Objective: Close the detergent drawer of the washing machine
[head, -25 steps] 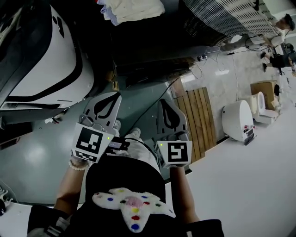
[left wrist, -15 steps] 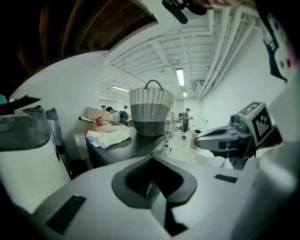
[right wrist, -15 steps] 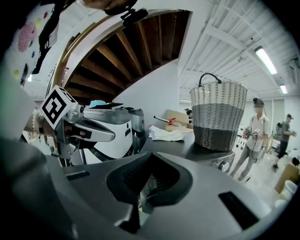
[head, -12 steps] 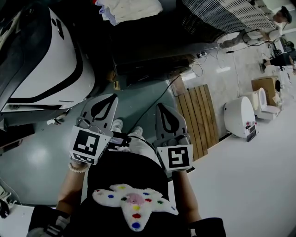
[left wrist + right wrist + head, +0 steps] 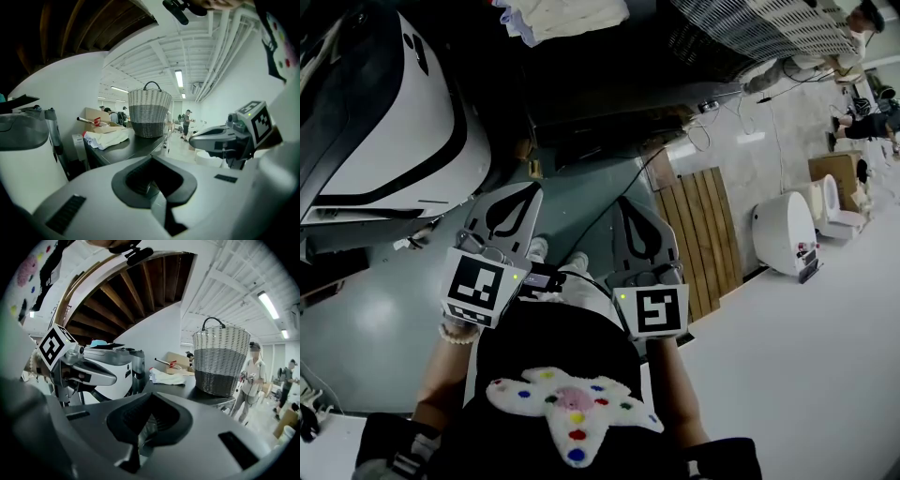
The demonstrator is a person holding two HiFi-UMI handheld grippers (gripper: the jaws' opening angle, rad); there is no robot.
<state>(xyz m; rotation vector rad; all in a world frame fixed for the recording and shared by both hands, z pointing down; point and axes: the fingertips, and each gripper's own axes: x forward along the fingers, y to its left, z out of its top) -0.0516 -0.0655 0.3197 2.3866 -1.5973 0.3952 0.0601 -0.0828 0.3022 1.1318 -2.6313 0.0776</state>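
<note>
A white, black-trimmed machine (image 5: 384,122) fills the upper left of the head view; I cannot make out a detergent drawer on it in any view. My left gripper (image 5: 521,191) and right gripper (image 5: 630,202) are held side by side in front of the person's body, over the grey floor and short of the machine. Both are shut with nothing between the jaws. In the left gripper view the left gripper (image 5: 154,185) is shut and the right gripper (image 5: 225,138) shows beside it. The right gripper view shows the shut right gripper (image 5: 145,427) and the white machine (image 5: 112,373).
A dark table (image 5: 136,145) ahead bears a woven basket (image 5: 149,112) and a folded white cloth (image 5: 105,138). A wooden slatted mat (image 5: 698,244) and a white rounded appliance (image 5: 783,239) lie to the right. People stand in the background (image 5: 251,380).
Both grippers stay shut and almost still; only the head view has shifted slightly.
</note>
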